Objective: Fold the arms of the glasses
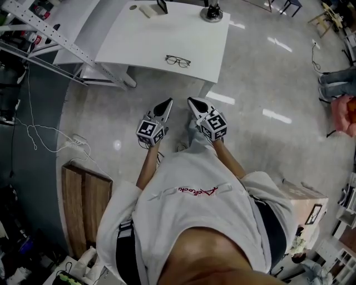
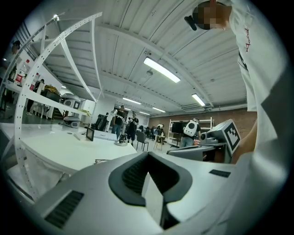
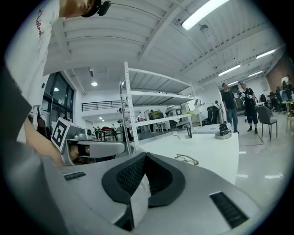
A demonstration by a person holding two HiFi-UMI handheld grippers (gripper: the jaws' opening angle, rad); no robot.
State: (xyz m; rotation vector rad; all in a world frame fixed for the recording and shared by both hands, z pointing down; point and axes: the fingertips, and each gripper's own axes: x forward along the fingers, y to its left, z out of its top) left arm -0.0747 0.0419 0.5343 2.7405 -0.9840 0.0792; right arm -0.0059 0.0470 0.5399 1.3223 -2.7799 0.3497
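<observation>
A pair of dark-rimmed glasses point(image 1: 178, 61) lies with its arms spread near the front edge of a white table point(image 1: 139, 39). In the right gripper view the glasses point(image 3: 186, 159) show ahead and to the right; in the left gripper view they are a small dark shape point(image 2: 102, 161). My left gripper point(image 1: 167, 104) and right gripper point(image 1: 192, 101) hover side by side over the floor, short of the table. Both point toward the table. Each is shut with nothing between its jaws, as both gripper views confirm point(image 2: 149, 183) point(image 3: 142, 183).
On the table's far side stand a round-based object point(image 1: 212, 14) and a small upright screen point(image 1: 162, 5). A perforated metal rack point(image 1: 44, 28) runs along the left. A power strip with cable point(image 1: 78, 142), a wooden crate point(image 1: 86, 206) and a cardboard box point(image 1: 303, 203) sit on the floor.
</observation>
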